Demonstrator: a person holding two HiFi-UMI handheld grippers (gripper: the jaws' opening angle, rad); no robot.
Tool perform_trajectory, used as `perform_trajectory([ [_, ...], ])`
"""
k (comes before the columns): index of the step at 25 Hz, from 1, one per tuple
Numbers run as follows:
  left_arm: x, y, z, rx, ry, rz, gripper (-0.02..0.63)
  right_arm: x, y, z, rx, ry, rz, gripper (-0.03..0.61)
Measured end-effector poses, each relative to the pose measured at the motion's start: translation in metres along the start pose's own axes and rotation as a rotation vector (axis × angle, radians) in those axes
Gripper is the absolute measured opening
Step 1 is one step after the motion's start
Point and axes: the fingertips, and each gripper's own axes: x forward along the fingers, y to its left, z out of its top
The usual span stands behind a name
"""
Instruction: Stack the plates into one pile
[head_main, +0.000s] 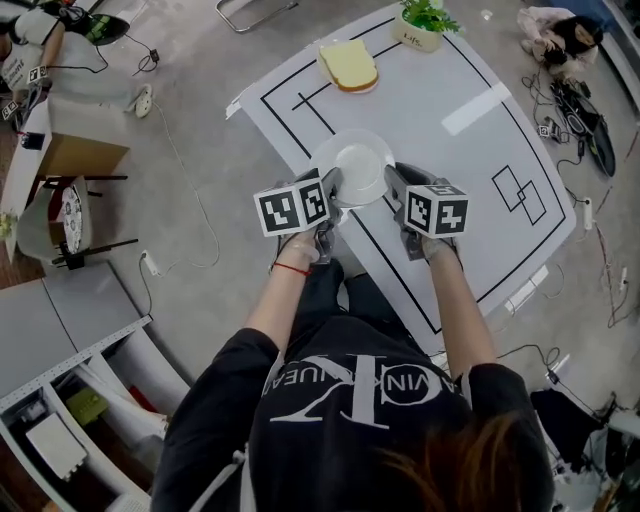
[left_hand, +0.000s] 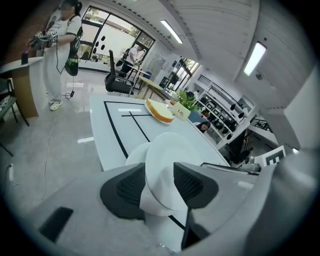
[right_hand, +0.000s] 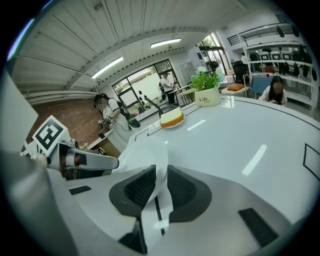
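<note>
A white plate (head_main: 352, 160) hangs over the near left part of the white table (head_main: 450, 130), held at opposite rims. My left gripper (head_main: 330, 185) is shut on its left rim, my right gripper (head_main: 393, 180) on its right rim. In the left gripper view the plate (left_hand: 167, 150) fills the gap between the pads of the left gripper (left_hand: 159, 182), and a second white rim (left_hand: 131, 156) shows just behind it. In the right gripper view the plate's thin edge (right_hand: 137, 147) sits between the pads of the right gripper (right_hand: 161, 187).
At the table's far side lie a slab of yellow bread on a plate (head_main: 348, 68) and a potted plant (head_main: 425, 22). Black lines mark the tabletop. Cables, a power strip (head_main: 143, 100) and furniture surround the table on the floor. People stand in the background.
</note>
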Motion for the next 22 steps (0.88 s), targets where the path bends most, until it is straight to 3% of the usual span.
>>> perform_trajectory([
  [8, 0.002, 0.022, -0.007, 0.009, 0.104, -0.016, 0.203, 0.017, 0.013, -0.007, -0.032, 0.033, -0.021, 0.072],
  [22, 0.003, 0.03, -0.011, 0.034, 0.157, -0.04, 0.238, 0.029, 0.016, -0.017, -0.073, 0.075, -0.053, 0.078],
])
